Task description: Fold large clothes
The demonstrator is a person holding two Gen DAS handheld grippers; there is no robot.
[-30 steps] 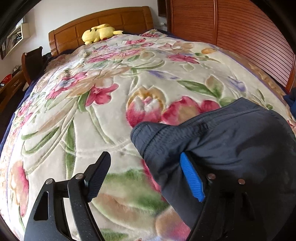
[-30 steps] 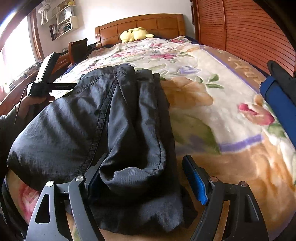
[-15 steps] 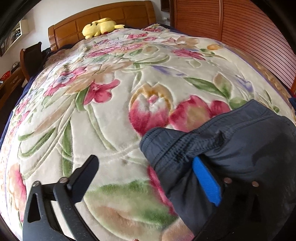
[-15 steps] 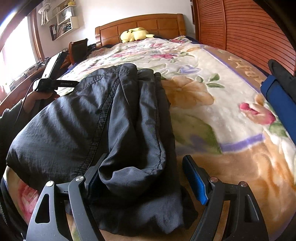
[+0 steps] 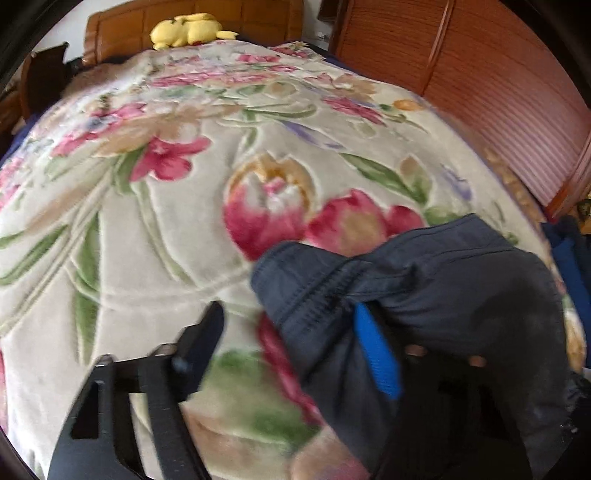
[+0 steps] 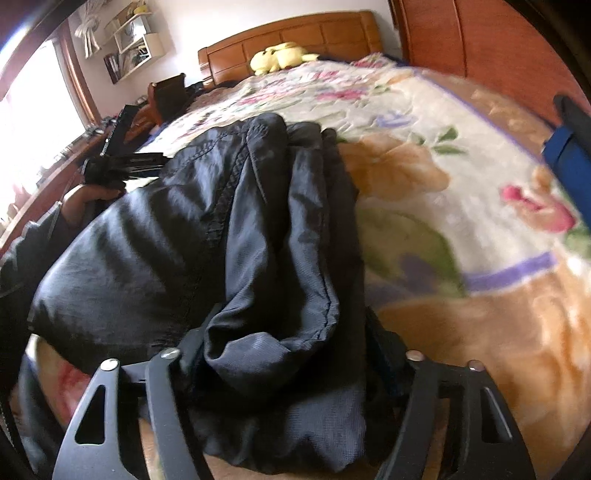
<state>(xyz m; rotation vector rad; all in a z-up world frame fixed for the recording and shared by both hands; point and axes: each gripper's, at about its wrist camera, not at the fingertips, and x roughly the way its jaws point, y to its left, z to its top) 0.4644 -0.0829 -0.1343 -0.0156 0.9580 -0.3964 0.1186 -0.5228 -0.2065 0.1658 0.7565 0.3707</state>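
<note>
A dark navy garment lies folded lengthwise on the floral blanket. My right gripper has its jaws closing around the garment's near end, with bunched fabric between them. In the left wrist view the garment's far corner drapes over my left gripper's blue right finger. The left gripper is open, its black left finger over the bare blanket. The left gripper also shows in the right wrist view, held by a hand at the garment's far left.
A yellow plush toy lies by the wooden headboard. A slatted wooden wardrobe runs along the right of the bed. A folded blue and dark item sits at the bed's right edge. A chair stands left.
My right gripper's jaws have narrowed around the garment's near end. My left gripper's fingers have come somewhat closer together and the view has shifted, with the garment corner still draped over the blue finger.
</note>
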